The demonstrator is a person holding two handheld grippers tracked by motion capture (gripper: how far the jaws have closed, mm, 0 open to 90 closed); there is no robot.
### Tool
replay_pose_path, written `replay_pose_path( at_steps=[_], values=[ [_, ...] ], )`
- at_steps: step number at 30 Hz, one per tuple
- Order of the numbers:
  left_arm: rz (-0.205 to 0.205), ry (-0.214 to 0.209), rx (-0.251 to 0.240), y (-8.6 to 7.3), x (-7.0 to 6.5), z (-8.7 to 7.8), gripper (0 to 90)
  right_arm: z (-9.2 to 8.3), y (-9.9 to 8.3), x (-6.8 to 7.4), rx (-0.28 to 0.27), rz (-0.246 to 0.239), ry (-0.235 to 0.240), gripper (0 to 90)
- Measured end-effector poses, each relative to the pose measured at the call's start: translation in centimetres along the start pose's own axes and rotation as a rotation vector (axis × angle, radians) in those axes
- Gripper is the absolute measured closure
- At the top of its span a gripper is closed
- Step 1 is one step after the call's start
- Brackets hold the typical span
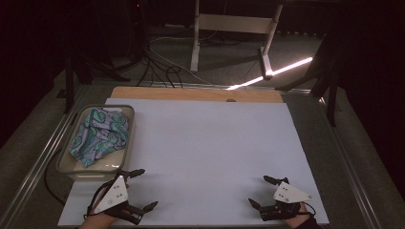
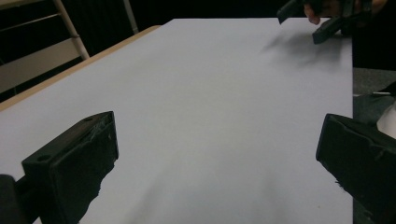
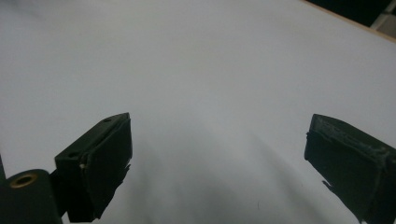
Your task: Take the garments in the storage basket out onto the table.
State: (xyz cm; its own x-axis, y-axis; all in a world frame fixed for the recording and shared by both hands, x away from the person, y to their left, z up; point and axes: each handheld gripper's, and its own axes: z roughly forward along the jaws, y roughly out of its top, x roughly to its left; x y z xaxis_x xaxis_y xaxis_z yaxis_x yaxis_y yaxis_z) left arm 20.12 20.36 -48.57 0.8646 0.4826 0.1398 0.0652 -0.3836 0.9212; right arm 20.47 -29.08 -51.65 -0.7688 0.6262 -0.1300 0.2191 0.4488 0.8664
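cloth: teal/white swirl-print fabric point(image 1: 99, 135), crumpled, sitting inside the clear bin
bin: transparent tub point(image 1: 64, 162), far-left edge of the white sheet, just beyond the left gripper
surface: white sheet point(image 1: 205, 152) over a wooden tabletop point(image 1: 191, 93); wood strip visible along the far edge; metal rails on both sides
room: middle of the sheet is bare between the grippers
left gripper point(image 1: 142, 189): near-left corner, jaws spread wide, nothing between them, angled toward centre
right gripper point(image 1: 261, 192): near-right corner, jaws spread wide, nothing held, pointing left
hands: both enter from the bottom edge, low over the sheet
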Motion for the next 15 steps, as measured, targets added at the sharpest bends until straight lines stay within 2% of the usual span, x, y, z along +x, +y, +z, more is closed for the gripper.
replay_pose_path(
  at_steps=[8,10,15],
  values=[
    [0.01,-0.02,0.023,-0.03,-0.11,0.39,0.0,-0.1,0.03,-0.09,0.009,-0.014,-0.003,8.2],
    [-0.009,-0.033,0.027,0.02,-0.04,0.46,0.0,-0.17,0.09,-0.02,0.007,-0.016,-0.006,8.2],
    [-0.007,-0.057,0.042,0.39,-0.11,0.58,0.0,-0.23,0.23,0.06,0.003,-0.017,-0.013,8.2]
  ],
)
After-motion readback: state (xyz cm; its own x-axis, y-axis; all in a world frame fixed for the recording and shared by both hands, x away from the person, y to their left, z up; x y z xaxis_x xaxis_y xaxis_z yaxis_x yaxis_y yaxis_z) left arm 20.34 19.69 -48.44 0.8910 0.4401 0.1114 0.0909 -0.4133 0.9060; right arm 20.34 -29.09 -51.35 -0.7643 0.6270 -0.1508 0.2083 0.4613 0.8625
